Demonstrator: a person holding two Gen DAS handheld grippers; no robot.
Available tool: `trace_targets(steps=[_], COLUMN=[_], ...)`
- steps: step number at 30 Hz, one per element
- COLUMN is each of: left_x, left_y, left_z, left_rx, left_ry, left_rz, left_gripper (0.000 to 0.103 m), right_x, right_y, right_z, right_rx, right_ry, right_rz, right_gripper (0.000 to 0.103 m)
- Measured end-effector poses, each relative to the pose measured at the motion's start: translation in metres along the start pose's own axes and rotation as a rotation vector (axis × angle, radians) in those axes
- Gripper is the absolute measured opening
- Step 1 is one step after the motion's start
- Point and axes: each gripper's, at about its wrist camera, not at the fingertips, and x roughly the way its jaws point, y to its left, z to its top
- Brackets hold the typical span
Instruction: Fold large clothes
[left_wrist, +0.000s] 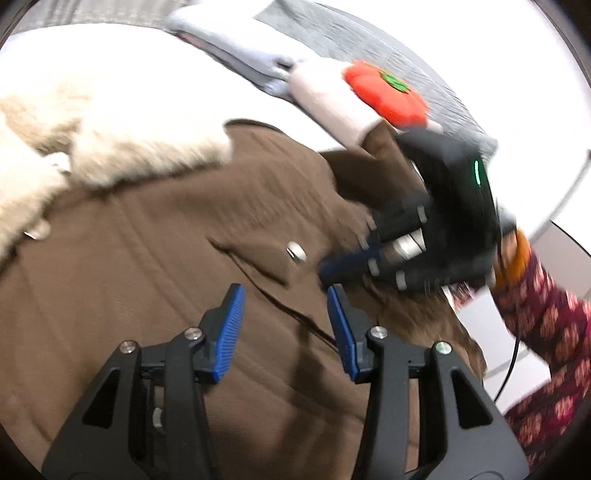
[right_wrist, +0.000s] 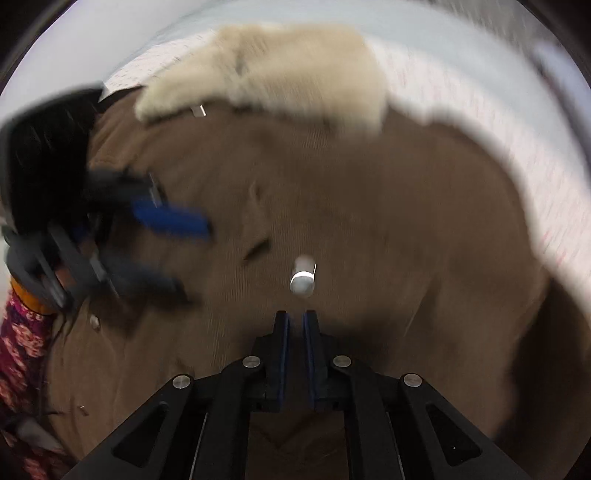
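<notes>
A brown corduroy jacket (left_wrist: 177, 258) with a cream fleece collar (left_wrist: 110, 129) and silver snap buttons (left_wrist: 296, 252) lies spread on a white surface. My left gripper (left_wrist: 286, 299) hovers just above the jacket front, jaws open and empty. My right gripper (left_wrist: 332, 264) shows in the left wrist view, close beyond the left one, low over the jacket near a pocket flap. In the right wrist view the right gripper (right_wrist: 296, 317) has its jaws nearly together with nothing seen between them, a snap button (right_wrist: 303, 282) just ahead. The left gripper (right_wrist: 173, 251) appears open at the left there.
Folded pale clothes (left_wrist: 236, 48) and a pinkish folded piece (left_wrist: 332, 103) lie at the far edge with a red tomato-shaped cushion (left_wrist: 386, 96). A grey fabric (left_wrist: 388, 51) lies beyond. The white bed sheet (right_wrist: 498, 122) surrounds the jacket.
</notes>
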Motion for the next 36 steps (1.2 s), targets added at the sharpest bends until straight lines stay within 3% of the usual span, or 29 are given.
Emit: trace_targets(steps=[4, 8, 9, 10, 12, 15, 17, 20, 21, 24, 26, 29, 33, 36], left_x=[0.004, 0.032, 0.044, 0.057, 0.085, 0.071, 0.054, 0.046, 0.043, 0.036, 0.029, 0.018, 0.006, -0.001], left_y=[-0.019, -0.045, -0.051, -0.054, -0.047, -0.041, -0.033, -0.034, -0.037, -0.044, -0.048, -0.054, -0.08, -0.096], left_z=[0.03, 0.057, 0.059, 0.058, 0.046, 0.026, 0.011, -0.014, -0.018, -0.02, -0.019, -0.023, -0.034, -0.044], left_rx=[0.031, 0.076, 0.096, 0.115, 0.107, 0.052, -0.049, -0.081, -0.082, -0.109, -0.139, -0.168, -0.162, -0.147], left_ry=[-0.006, -0.006, 0.009, 0.038, 0.167, 0.109, 0.054, 0.058, 0.062, 0.074, 0.074, 0.058, 0.041, 0.035], left_rz=[0.2, 0.278, 0.296, 0.336, 0.488, 0.486, 0.435, 0.454, 0.461, 0.472, 0.473, 0.463, 0.527, 0.59], left_gripper=[0.048, 0.047, 0.041, 0.024, 0.001, 0.001, 0.001, 0.003, 0.002, 0.002, 0.005, 0.024, 0.055, 0.065], right_x=[-0.03, -0.068, -0.067, -0.06, -0.039, -0.009, 0.003, 0.0, -0.004, -0.027, -0.046, -0.095, -0.141, -0.157], right_y=[-0.006, -0.021, -0.021, -0.02, -0.021, -0.017, -0.024, -0.039, -0.037, -0.053, -0.058, -0.073, -0.108, -0.141], right_z=[-0.015, -0.016, -0.013, -0.011, -0.017, -0.024, -0.028, -0.042, -0.046, -0.041, -0.047, -0.075, -0.127, -0.168], right_rx=[0.026, 0.134, 0.153, 0.177, 0.206, 0.223, 0.232, 0.277, 0.283, 0.286, 0.295, 0.349, 0.453, 0.561], right_ry=[-0.101, -0.339, -0.358, -0.357, -0.318, -0.257, -0.291, -0.31, -0.309, -0.325, -0.383, -0.517, -0.628, -0.651], right_rz=[0.081, 0.129, 0.119, 0.104, 0.084, 0.027, 0.048, 0.091, 0.096, 0.097, 0.102, 0.104, 0.122, 0.092], right_gripper=[0.011, 0.012, 0.012, 0.012, 0.012, 0.006, 0.003, 0.003, 0.004, 0.02, 0.041, 0.073, 0.082, 0.084])
